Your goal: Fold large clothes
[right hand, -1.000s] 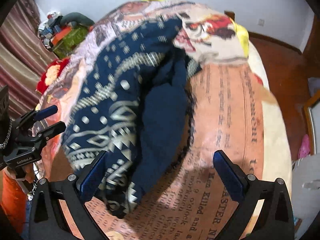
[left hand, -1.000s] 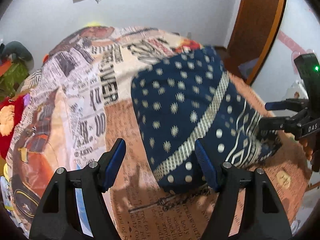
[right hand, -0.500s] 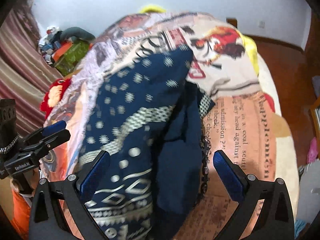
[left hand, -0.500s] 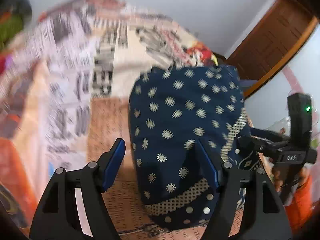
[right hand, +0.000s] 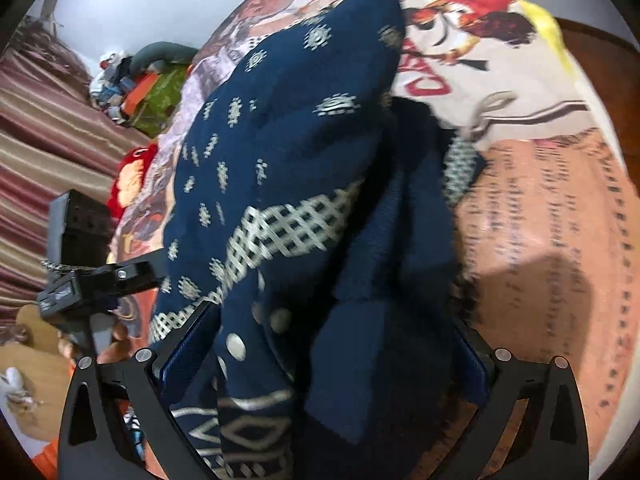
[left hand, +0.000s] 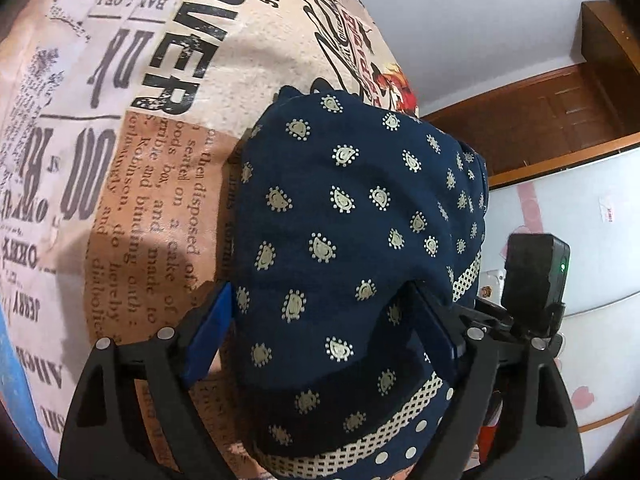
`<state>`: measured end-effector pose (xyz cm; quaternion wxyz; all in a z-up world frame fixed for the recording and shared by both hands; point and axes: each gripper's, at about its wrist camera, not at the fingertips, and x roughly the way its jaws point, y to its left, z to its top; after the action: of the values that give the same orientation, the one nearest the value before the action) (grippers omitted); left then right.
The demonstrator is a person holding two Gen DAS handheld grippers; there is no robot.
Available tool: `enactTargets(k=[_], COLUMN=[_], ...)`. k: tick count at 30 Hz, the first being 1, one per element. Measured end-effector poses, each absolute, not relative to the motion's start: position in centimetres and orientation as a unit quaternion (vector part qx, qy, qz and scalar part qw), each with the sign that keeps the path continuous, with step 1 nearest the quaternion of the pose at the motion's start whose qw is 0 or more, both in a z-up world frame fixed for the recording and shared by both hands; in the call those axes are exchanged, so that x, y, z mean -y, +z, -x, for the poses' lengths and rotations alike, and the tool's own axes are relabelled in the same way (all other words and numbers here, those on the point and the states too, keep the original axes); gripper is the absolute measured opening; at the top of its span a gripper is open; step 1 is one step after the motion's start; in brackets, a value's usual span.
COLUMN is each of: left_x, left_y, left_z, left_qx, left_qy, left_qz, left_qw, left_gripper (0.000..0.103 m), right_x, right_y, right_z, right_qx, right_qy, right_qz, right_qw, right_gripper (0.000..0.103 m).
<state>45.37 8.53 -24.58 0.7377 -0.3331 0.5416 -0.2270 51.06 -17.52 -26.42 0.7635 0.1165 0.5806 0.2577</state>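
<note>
A navy garment [left hand: 340, 200] with pale paisley dots and a lattice band lies bunched on the newspaper-print bed cover [left hand: 140, 160]. My left gripper [left hand: 320, 288] straddles its near folded edge. The jaws are opening; cloth lies between them and drapes over the right finger [left hand: 436, 328], while the left pad [left hand: 208, 332] stands beside the fold. In the right wrist view the garment [right hand: 288, 140] is heaped up, and my right gripper [right hand: 328, 316] stands wide open around its near end. Each gripper shows in the other's view: the right gripper [left hand: 532, 280], the left gripper [right hand: 100, 276].
A brown wooden door [left hand: 540, 120] and a white surface [left hand: 580, 220] stand beyond the bed's right side. On the far side are a striped curtain [right hand: 40, 140], a pile of clutter [right hand: 148, 80] and a red plush toy [right hand: 132, 176]. The bed cover [right hand: 540, 220] is bare right of the garment.
Both grippers have come down and in onto the garment, which now fills the space between their fingers. The left one has rolled and its jaws stand wider.
</note>
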Motion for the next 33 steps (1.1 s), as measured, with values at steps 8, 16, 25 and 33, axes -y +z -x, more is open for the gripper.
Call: enactTargets(k=[8,16,25,33], left_x=[-8.1,-6.6,-6.6,-10.2], left_y=[-26.4,-24.2,-19.2,-13.1], left_z=[-46.9,-46.7,-45.2,-42.8], left_qx=[-0.552,-0.537,-0.500,-0.446], left_qy=[-0.253,-0.264,-0.271,-0.268], left_qz=[0.375,0.342,0.313,0.304], left_qw=[0.700,0.725,0.760,0.798], left_gripper=[0.092,0.075,0.064,0.063], right_x=[16.2,18.7,18.4,15.6], right_y=[-27.4,-27.0,-23.6,-17.6], right_z=[-52.0,-51.8,-50.2,-48.2], right_qx=[-0.576,-0.561,-0.538,-0.492], right_qy=[0.267,0.276,0.283,0.309], right_qz=[-0.142,-0.164,-0.143,-0.120], right_qw=[0.760,0.763,0.781,0.805], right_gripper=[0.103,0.063,0.040,0.040])
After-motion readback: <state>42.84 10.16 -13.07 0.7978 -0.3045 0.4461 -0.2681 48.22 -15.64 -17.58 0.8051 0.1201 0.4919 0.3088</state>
